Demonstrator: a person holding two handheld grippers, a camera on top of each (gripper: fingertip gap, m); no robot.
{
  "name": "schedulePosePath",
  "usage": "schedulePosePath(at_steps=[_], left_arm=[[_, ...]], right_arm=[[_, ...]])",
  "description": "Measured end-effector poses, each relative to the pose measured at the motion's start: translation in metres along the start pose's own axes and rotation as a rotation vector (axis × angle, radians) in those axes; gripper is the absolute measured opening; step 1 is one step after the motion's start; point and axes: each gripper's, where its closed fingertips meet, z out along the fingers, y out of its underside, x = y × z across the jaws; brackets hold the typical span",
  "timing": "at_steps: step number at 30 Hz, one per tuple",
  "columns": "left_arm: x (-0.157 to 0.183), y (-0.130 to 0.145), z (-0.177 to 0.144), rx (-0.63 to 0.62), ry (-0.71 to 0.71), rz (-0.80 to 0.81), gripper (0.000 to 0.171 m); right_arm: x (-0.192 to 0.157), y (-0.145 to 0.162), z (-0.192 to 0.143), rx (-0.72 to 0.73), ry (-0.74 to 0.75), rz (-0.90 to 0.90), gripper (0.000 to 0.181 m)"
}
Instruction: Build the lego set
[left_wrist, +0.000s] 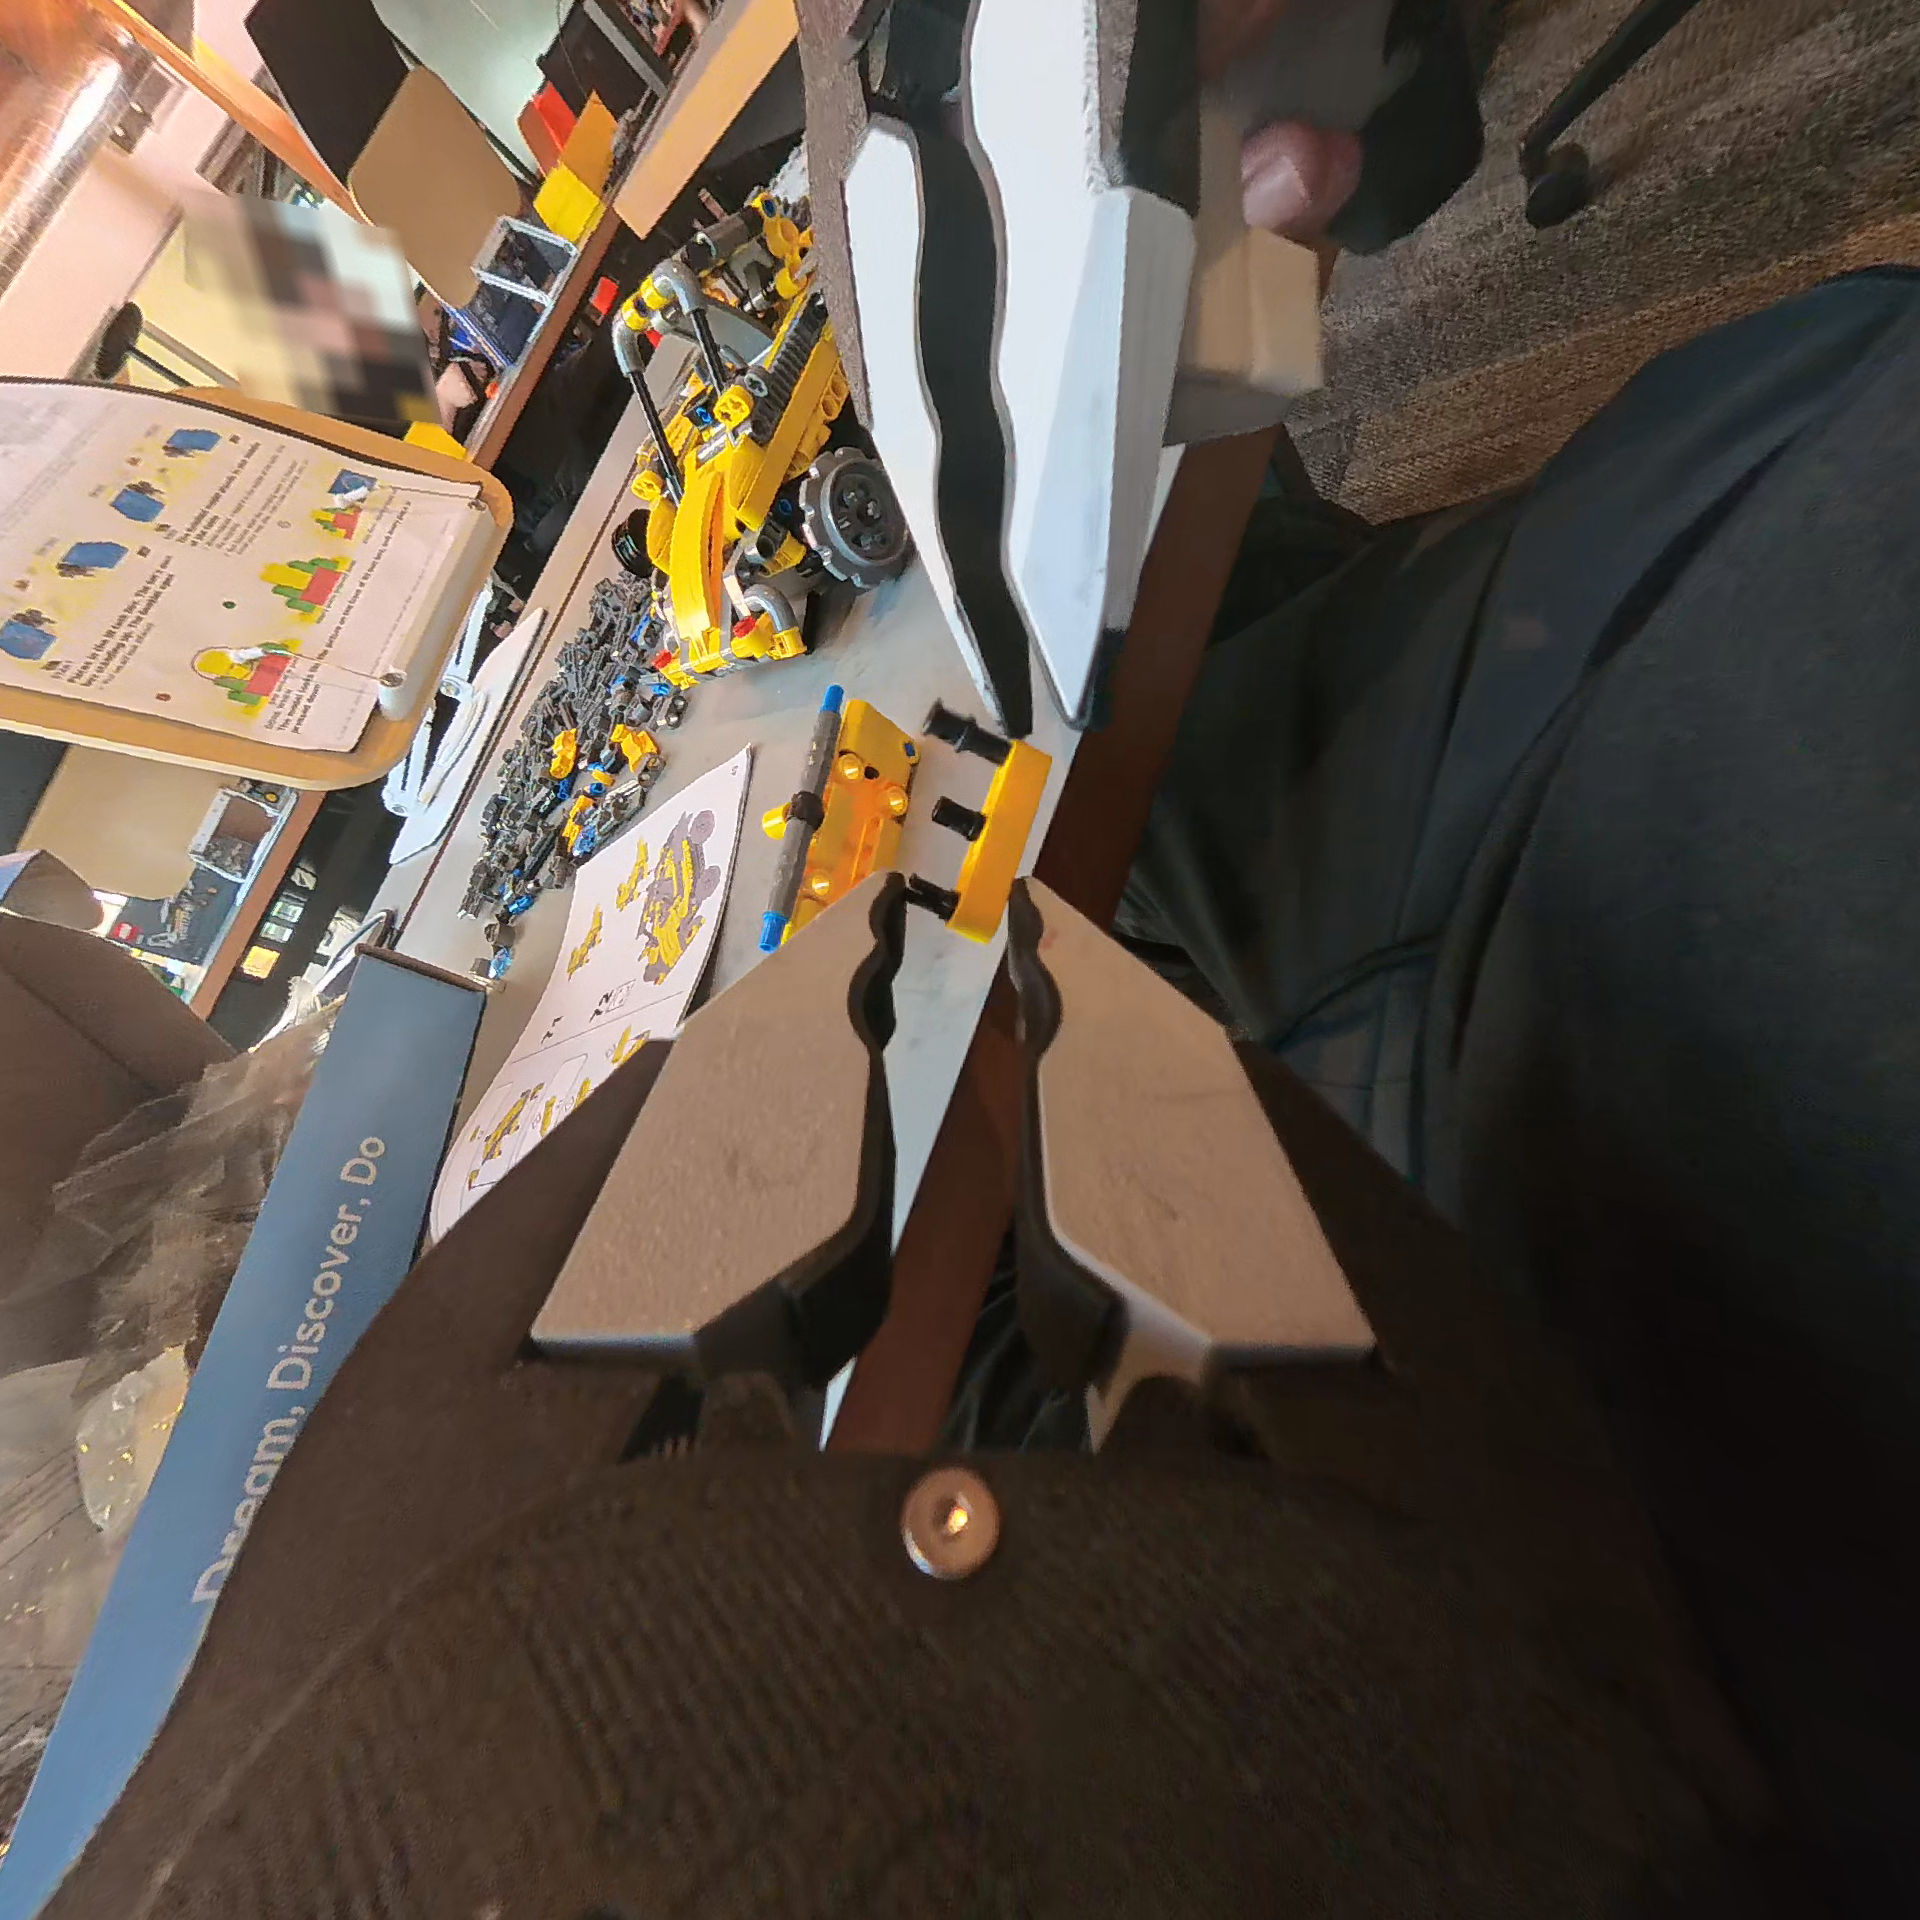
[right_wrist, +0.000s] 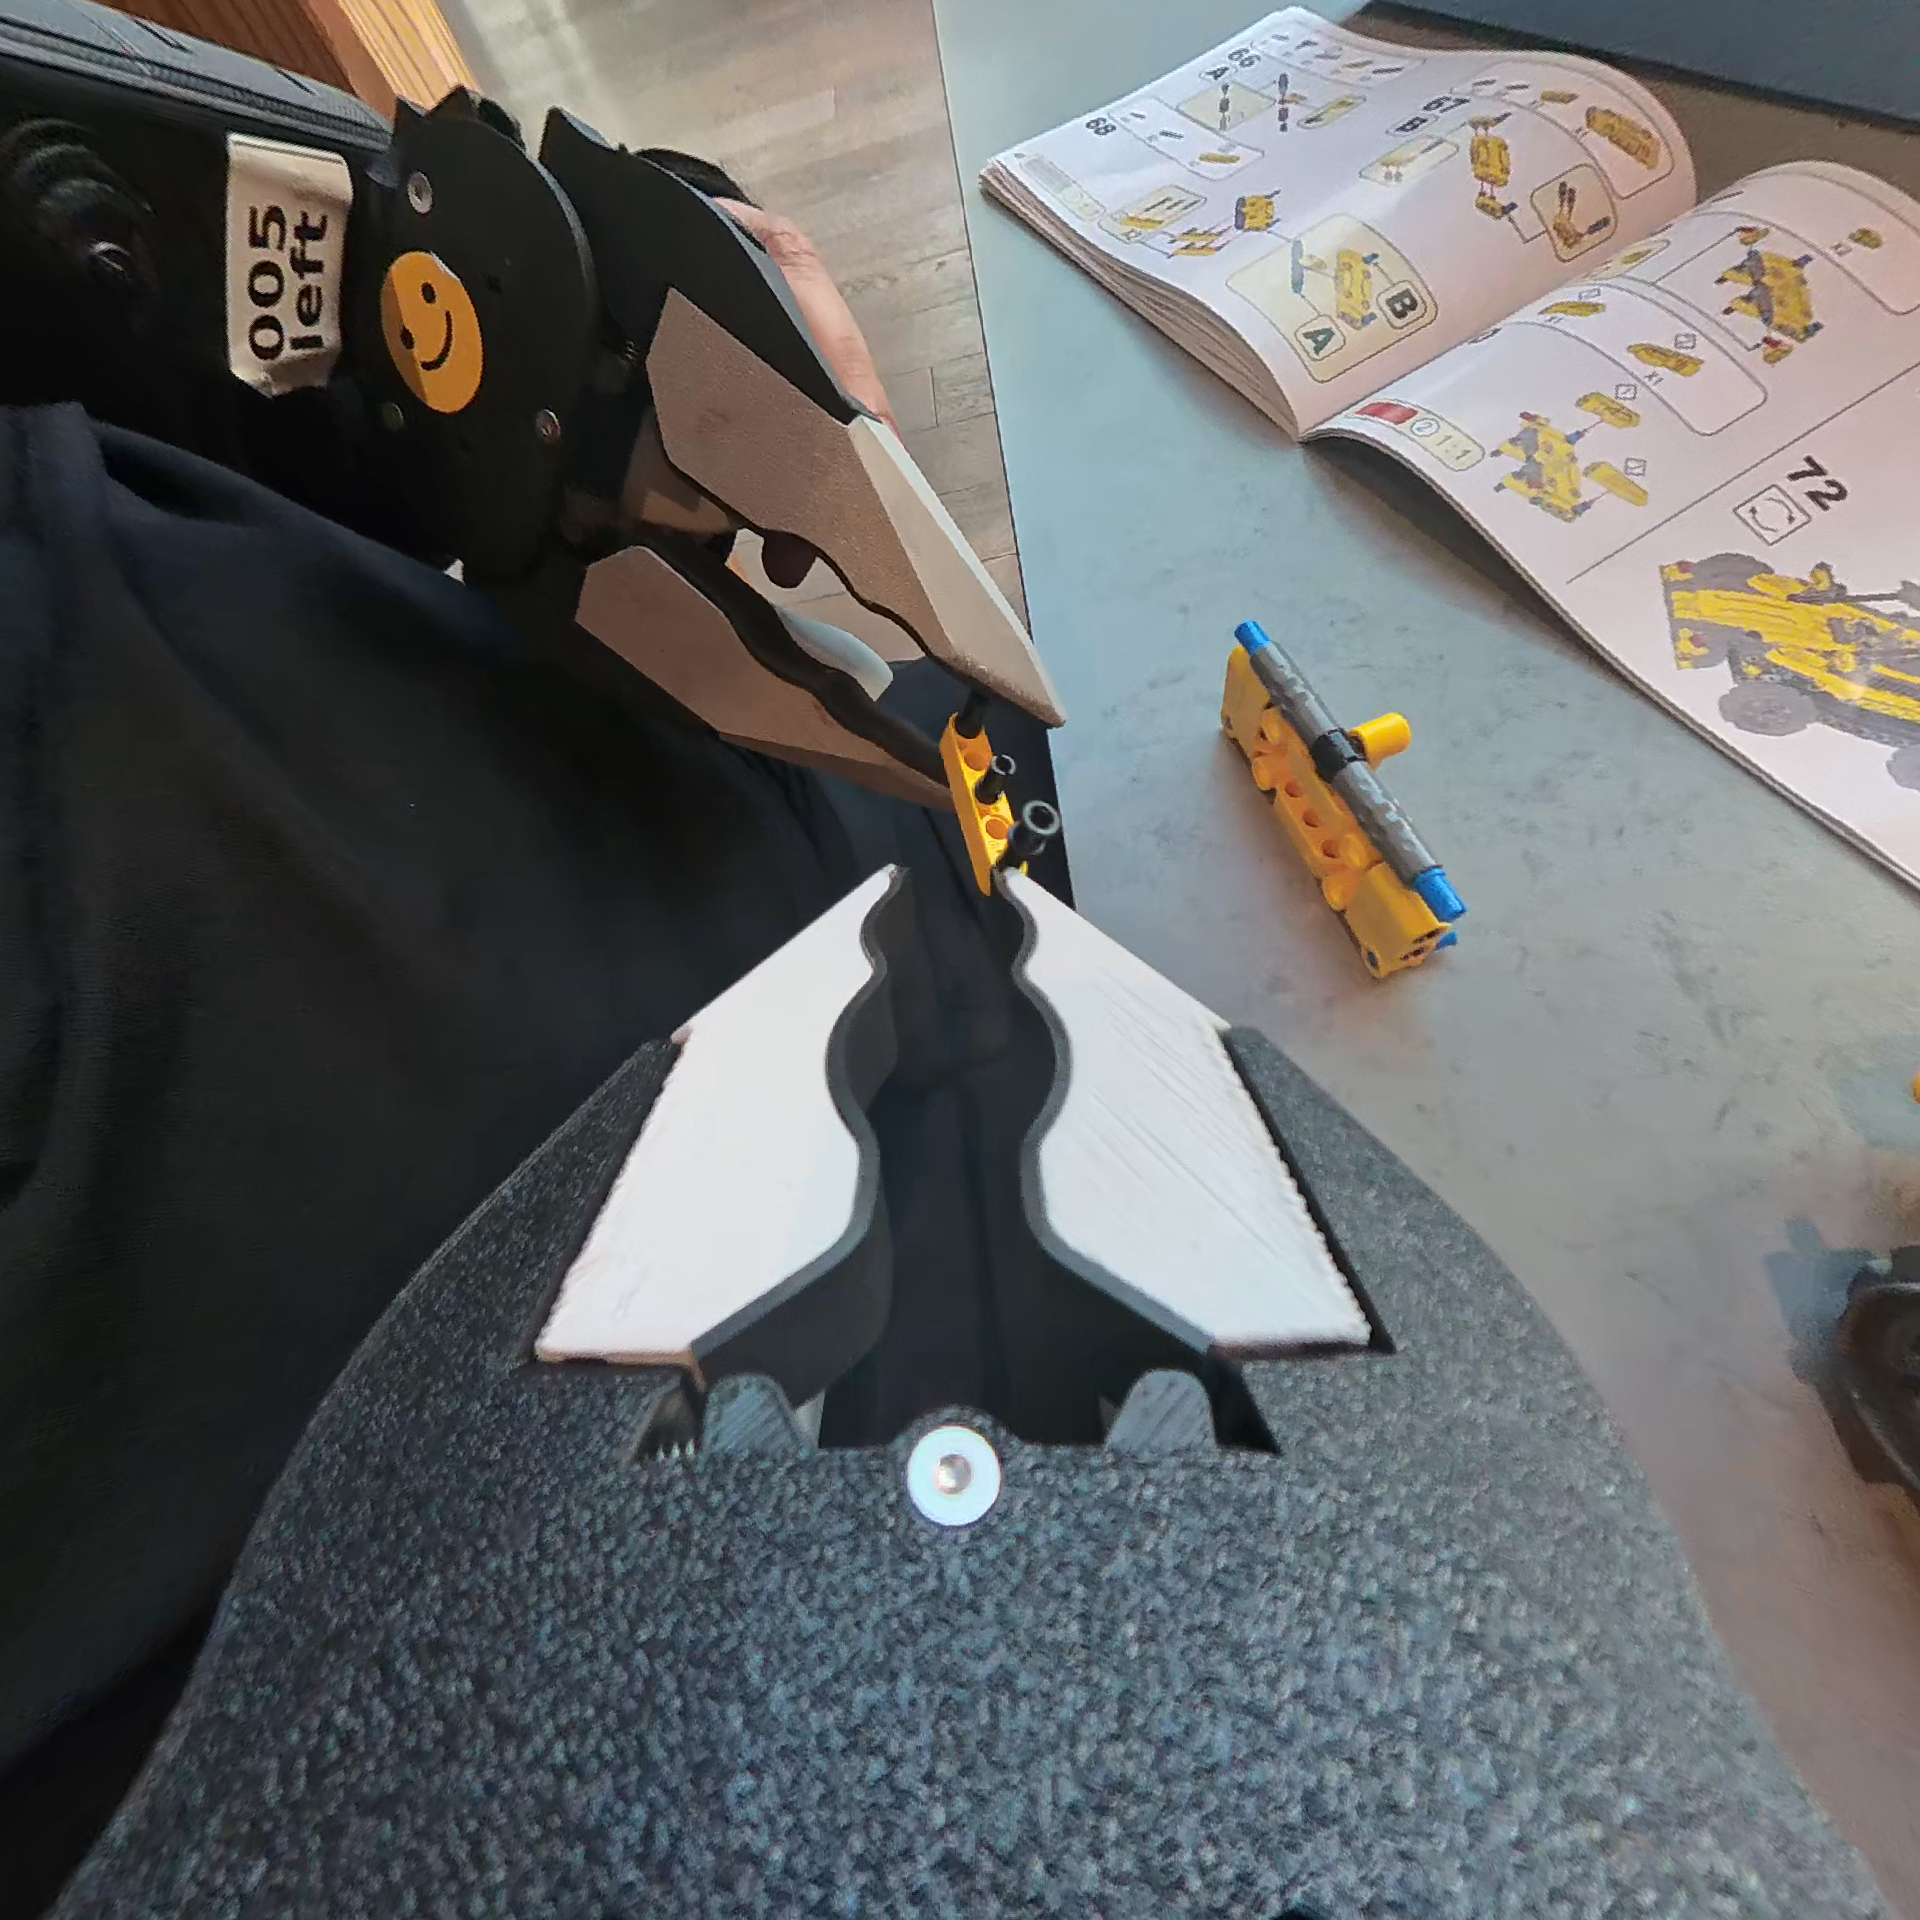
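My left gripper (left_wrist: 956, 899) is shut on the lower end of a short yellow beam (left_wrist: 1003, 821) with three black pins. One fingertip presses the end pin, the other the beam's back. In the right wrist view the left gripper (right_wrist: 987, 758) holds the beam (right_wrist: 977, 805) in the air just off the table edge (right_wrist: 1049, 790). My right gripper (right_wrist: 951, 878) is open and empty. Its right fingertip (right_wrist: 1023, 904) touches the beam's near end. In the left wrist view the right gripper (left_wrist: 1044, 717) comes down from above the beam.
A yellow block with a grey, blue-tipped axle (right_wrist: 1340, 821) lies on the grey table (right_wrist: 1195, 571). An open instruction booklet (right_wrist: 1455, 260) lies behind it. A yellow vehicle model (left_wrist: 748, 478), a pile of small parts (left_wrist: 582, 748) and an instruction sheet on a stand (left_wrist: 208, 561) sit farther off. Left and right tips are no more than a few centimetres apart.
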Motion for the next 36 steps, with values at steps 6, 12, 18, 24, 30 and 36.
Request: schedulePosePath(at_steps=[6, 12, 18, 24, 30, 36], left_arm=[[-0.003, -0.006, -0.002, 0.036, -0.001, -0.039, 0.016], [-0.002, -0.012, -0.005, 0.073, -0.001, -0.028, 0.016], [-0.001, -0.011, -0.004, 0.069, 0.002, -0.027, 0.016], [-0.007, -0.017, -0.009, 0.105, -0.027, -0.026, 0.016], [-0.006, -0.017, -0.008, 0.102, -0.029, -0.018, 0.016], [-0.007, -0.018, -0.008, 0.106, -0.029, -0.023, 0.016]], right_arm=[[0.004, -0.005, -0.007, 0.032, 0.014, 0.007, 0.012], [0.0, -0.008, -0.009, 0.06, -0.033, 0.033, 0.016], [-0.007, -0.008, -0.007, 0.058, -0.067, 0.031, 0.007], [-0.007, -0.012, -0.012, 0.087, -0.079, 0.036, 0.013], [-0.011, -0.014, -0.01, 0.082, -0.078, 0.02, 0.007], [-0.015, -0.012, -0.008, 0.069, -0.096, 0.012, 0.01]])
